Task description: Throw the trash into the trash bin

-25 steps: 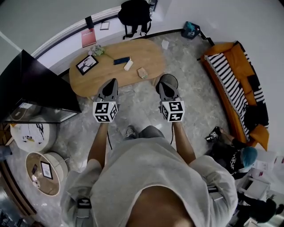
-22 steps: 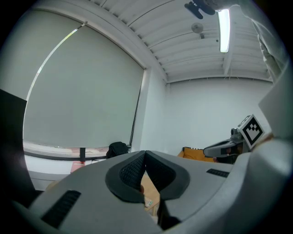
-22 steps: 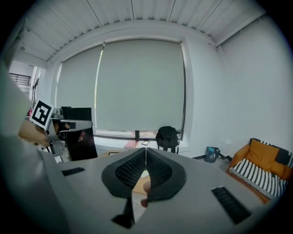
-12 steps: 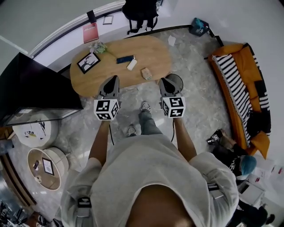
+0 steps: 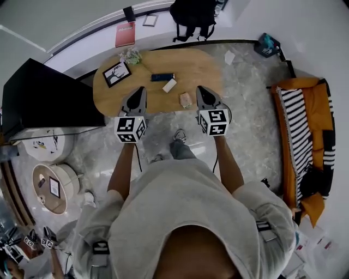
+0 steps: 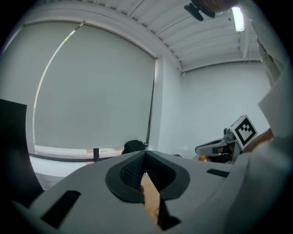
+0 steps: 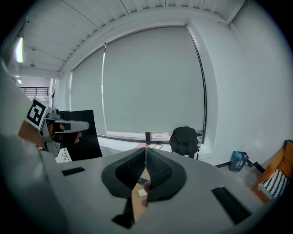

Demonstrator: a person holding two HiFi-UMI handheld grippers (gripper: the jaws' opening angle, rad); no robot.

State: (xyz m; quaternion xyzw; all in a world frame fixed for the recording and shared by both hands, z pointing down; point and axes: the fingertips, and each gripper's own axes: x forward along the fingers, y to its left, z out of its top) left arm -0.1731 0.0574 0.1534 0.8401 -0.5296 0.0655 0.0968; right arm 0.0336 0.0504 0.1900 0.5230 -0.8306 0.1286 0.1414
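Observation:
An oval wooden table point(image 5: 185, 68) carries a tan crumpled scrap point(image 5: 186, 99), a white piece point(image 5: 169, 85), a dark blue object point(image 5: 162, 77), a picture frame point(image 5: 115, 72) and a pale crumpled wad point(image 5: 131, 55). My left gripper point(image 5: 142, 89) hangs over the table's near edge, shut and holding nothing; its tips point(image 6: 145, 154) meet. Right of the tan scrap, my right gripper point(image 5: 199, 88) is also shut and holds nothing point(image 7: 146, 150). A dark round bin point(image 5: 228, 113) is mostly hidden beneath the right gripper.
A black panel point(image 5: 43, 98) stands at the left, with round side tables point(image 5: 52, 185) below it. An orange sofa with a striped blanket point(image 5: 297, 120) lines the right. A black backpack point(image 5: 199, 13) and a red book point(image 5: 125, 34) sit by the far wall. A white paper point(image 5: 229, 56) lies on the floor.
The person has stepped closer to the table. Both grippers have come forward from the floor in front of it to its near edge, and the bin has slipped under the right gripper.

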